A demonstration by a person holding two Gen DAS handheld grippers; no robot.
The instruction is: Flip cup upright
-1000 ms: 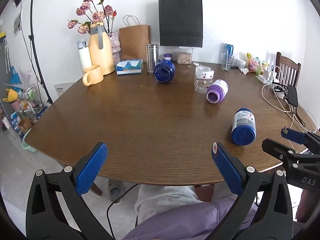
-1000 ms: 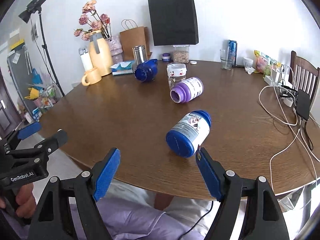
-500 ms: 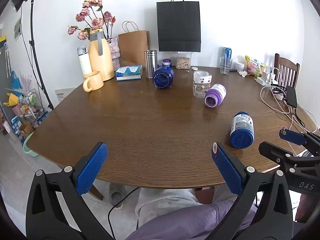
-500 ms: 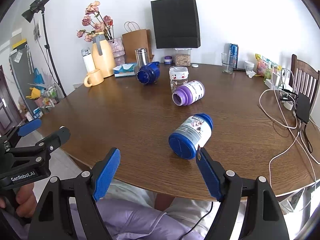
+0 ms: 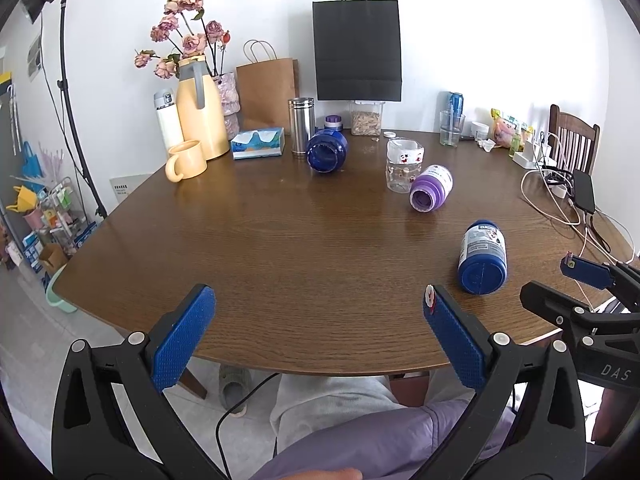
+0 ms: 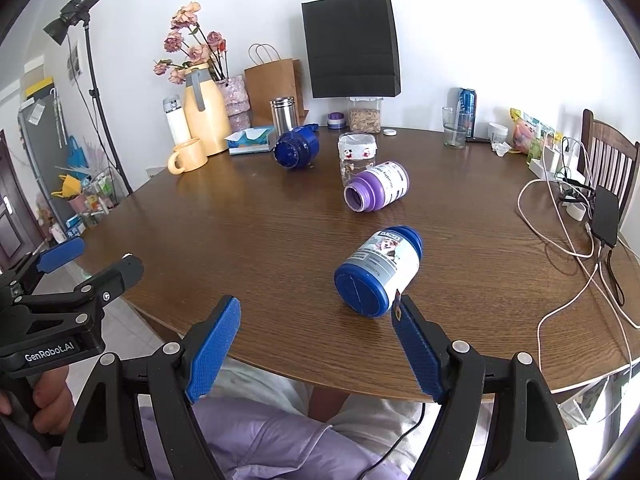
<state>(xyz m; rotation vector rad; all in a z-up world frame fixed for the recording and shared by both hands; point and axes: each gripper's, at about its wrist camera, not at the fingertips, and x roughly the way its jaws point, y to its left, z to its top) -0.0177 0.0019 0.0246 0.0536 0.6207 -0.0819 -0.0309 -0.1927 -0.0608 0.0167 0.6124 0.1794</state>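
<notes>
Three containers lie on their sides on the round wooden table (image 5: 280, 248): a blue-and-white bottle (image 5: 482, 258) (image 6: 380, 274) nearest the front edge, a purple bottle (image 5: 431, 193) (image 6: 376, 191) with its open mouth towards me, and a dark blue jar (image 5: 326, 150) (image 6: 297, 152) farther back. A clear printed cup (image 5: 404, 164) (image 6: 357, 156) stands behind the purple bottle. My left gripper (image 5: 316, 300) hangs open over the front edge, holding nothing. My right gripper (image 6: 316, 308) is open too, its right finger just short of the blue-and-white bottle's base.
Along the back stand a yellow mug (image 5: 186, 160), a yellow jug (image 5: 200, 112), a tissue box (image 5: 258, 143), a steel tumbler (image 5: 301, 126), paper bags and a glass (image 5: 452, 128). Cables and a black power bank (image 5: 582, 192) lie at the right. A person's lap shows below.
Both views have drifted a little, as if the grippers tilted slightly. The jaws stayed open and nothing on the table moved.
</notes>
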